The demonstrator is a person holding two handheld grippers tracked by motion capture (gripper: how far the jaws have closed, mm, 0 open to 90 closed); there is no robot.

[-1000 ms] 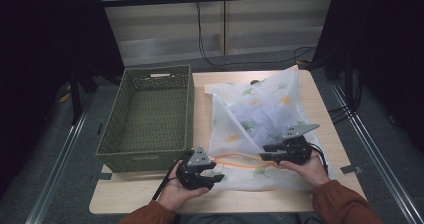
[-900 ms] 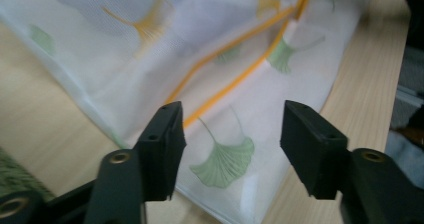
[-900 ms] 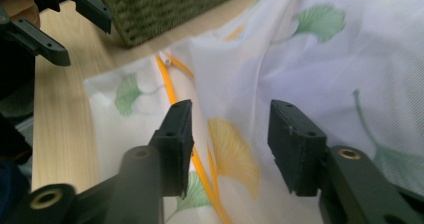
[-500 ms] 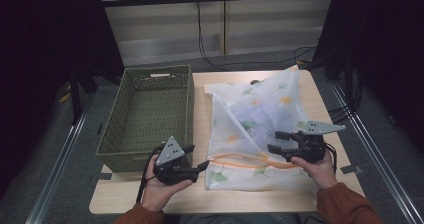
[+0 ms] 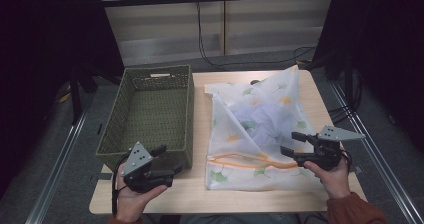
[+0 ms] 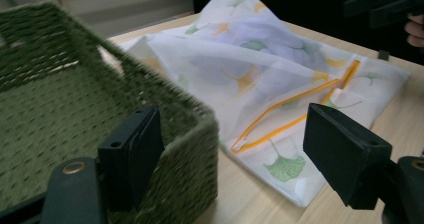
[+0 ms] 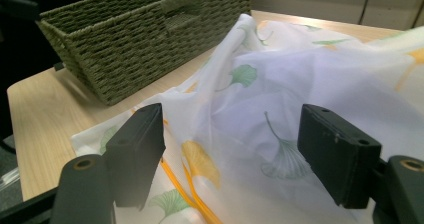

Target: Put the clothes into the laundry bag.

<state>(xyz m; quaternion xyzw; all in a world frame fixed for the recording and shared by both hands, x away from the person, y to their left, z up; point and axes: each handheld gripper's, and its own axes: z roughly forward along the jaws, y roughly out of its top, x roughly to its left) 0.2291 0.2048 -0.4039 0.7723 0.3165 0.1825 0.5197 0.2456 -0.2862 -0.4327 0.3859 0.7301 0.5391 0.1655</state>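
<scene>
A white mesh laundry bag (image 5: pixel 260 129) printed with green and yellow leaves lies on the right half of the wooden table (image 5: pixel 200 194), its orange zipper (image 5: pixel 245 160) near the front edge. My left gripper (image 5: pixel 167 160) is open at the front left, by the near corner of the green woven basket (image 5: pixel 150 114); nothing is between its jaws. My right gripper (image 5: pixel 292 143) is open over the bag's right front part, apart from the fabric. In the left gripper view the basket corner (image 6: pixel 185 129) and the bag (image 6: pixel 260 69) lie ahead. The right gripper view looks over the bag (image 7: pixel 280 99) toward the basket (image 7: pixel 145 39).
The basket is empty and takes up the table's left half. Metal rails (image 5: pixel 60 159) run along both sides of the table. Cables (image 5: pixel 210 49) hang behind the far edge. A strip of bare table lies in front of the bag.
Both grippers have drawn apart from the bag's front edge: the left one has gone left to the basket's near corner, the right one has gone right and lifted. Both have opened.
</scene>
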